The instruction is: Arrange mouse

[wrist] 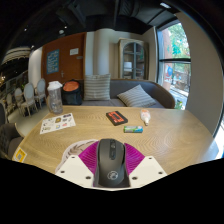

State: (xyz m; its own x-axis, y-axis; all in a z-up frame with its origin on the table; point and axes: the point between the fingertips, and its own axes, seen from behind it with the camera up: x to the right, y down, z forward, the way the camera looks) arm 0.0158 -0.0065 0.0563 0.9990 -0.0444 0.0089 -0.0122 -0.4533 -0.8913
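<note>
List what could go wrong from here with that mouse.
The mouse sits between the gripper fingers near the table's close edge; a loose grip could drop it off. Carried forward carelessly, it might bump the small box or the teal item ahead.

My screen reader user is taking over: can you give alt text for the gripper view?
A black mouse sits between the gripper fingers' pink pads, on a round wooden table; whether they press it is unclear. Beyond it lie a book, a teal card, a white object and a pamphlet, with a sofa behind.
</note>
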